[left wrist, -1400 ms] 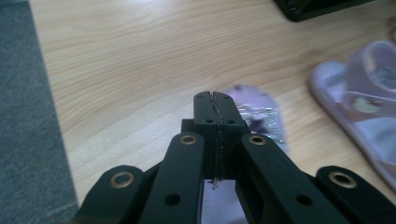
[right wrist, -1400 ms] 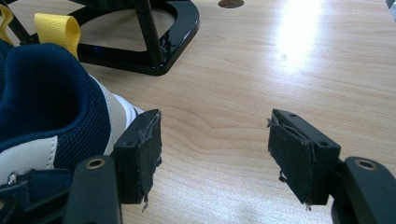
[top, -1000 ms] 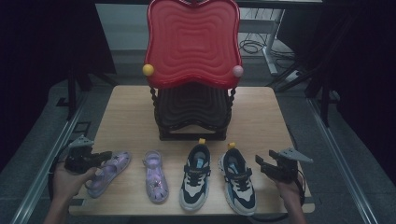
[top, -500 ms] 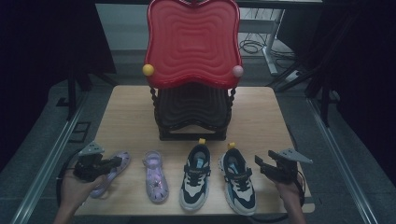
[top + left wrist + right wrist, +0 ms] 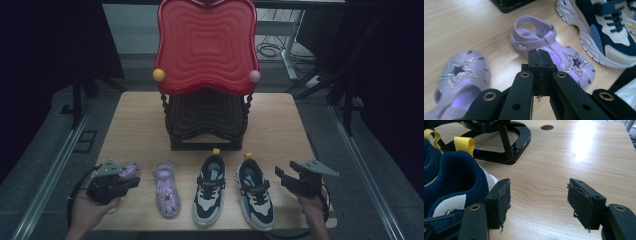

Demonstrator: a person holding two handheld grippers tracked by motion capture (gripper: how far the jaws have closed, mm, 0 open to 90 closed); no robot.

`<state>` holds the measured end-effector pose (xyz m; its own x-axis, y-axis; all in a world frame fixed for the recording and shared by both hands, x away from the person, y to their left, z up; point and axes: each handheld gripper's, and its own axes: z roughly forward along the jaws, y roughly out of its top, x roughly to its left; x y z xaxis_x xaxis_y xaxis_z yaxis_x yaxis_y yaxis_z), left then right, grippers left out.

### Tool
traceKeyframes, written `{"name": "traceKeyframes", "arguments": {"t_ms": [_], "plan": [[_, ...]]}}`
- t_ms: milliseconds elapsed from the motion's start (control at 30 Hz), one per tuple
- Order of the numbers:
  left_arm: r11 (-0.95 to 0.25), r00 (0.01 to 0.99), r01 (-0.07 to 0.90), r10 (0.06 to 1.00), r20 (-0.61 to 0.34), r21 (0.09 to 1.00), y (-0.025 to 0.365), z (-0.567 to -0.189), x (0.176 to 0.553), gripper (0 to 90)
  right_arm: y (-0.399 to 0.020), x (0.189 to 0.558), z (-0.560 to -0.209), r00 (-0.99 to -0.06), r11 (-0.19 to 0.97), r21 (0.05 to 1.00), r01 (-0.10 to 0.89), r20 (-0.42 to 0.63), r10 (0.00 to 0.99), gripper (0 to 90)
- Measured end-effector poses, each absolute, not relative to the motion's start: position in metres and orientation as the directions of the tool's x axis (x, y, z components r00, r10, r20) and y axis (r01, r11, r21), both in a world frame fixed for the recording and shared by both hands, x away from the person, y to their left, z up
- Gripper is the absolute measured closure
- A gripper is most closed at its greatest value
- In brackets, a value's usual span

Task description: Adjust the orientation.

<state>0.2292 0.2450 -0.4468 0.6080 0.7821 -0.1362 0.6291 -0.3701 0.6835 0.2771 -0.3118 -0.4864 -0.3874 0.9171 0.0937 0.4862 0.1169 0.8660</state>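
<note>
Left gripper, jaws closed and empty, above two purple sandals; right gripper open beside a sneaker.

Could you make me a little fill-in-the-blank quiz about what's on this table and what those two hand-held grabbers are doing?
1. The right gripper has its fingers standing ____.
2. The left gripper has its fingers pressed together and holds ____.
3. The two sandals on the table are coloured ____.
4. Behind the shoes stands a black rack with a wavy top shelf coloured ____.

Missing words: open; nothing; purple; red
</note>
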Motion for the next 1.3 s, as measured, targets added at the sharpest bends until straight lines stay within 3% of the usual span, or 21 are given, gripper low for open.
{"name": "traceKeyframes", "arguments": {"t_ms": [900,1300], "plan": [[-0.486,0.688,0.661,0.697,-0.202,0.572,0.199,-0.507,0.200,89.8,-0.313,0.279,-0.491,-0.382,0.114,0.859,0.500,0.100,0.919,35.1],[-0.532,0.734,0.627,0.649,-0.201,0.570,0.172,-0.510,0.203,89.7,-0.315,0.278,-0.490,-0.377,0.110,0.860,0.498,0.101,0.921,35.1]]}}
